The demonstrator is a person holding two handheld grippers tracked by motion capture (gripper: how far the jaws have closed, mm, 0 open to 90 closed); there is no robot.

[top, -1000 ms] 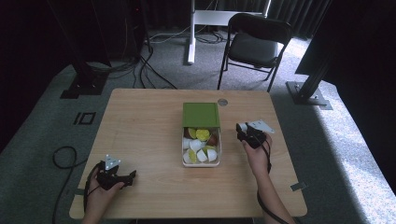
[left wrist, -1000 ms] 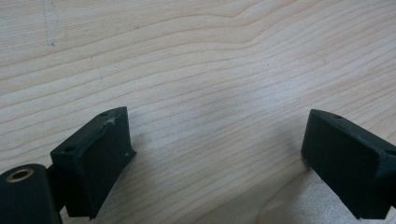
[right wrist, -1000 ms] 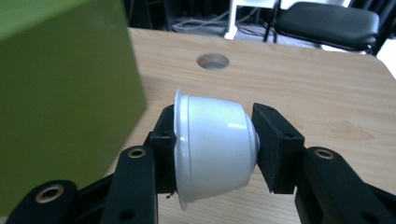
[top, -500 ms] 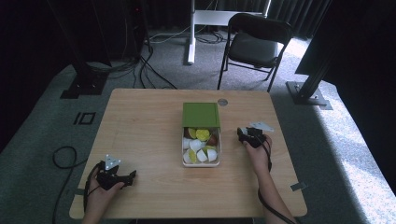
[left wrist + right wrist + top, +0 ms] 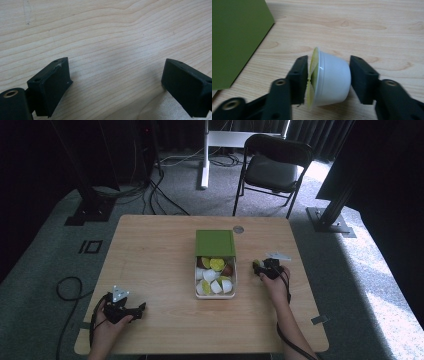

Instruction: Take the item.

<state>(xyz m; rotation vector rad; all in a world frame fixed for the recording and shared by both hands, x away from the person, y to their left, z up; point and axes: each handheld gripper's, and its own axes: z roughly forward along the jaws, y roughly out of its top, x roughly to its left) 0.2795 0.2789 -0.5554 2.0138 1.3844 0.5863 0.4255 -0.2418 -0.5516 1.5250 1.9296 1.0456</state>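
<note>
Right gripper (image 5: 329, 80) around one cup (image 5: 332, 77)

Black hand-held gripper (image 5: 266, 268), grey three-cornered plate (image 5: 278, 255), trailing cable (image 5: 288, 287).

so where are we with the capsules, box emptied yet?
Not yet. In hand: the right tongs clamp one white capsule, held sideways just right of the box. Left: the box holds several capsules, its green lid slid back. The left tongs rest open on the table.

One camera overlooks the table (image 5: 160, 265); two ride close above it.
</note>
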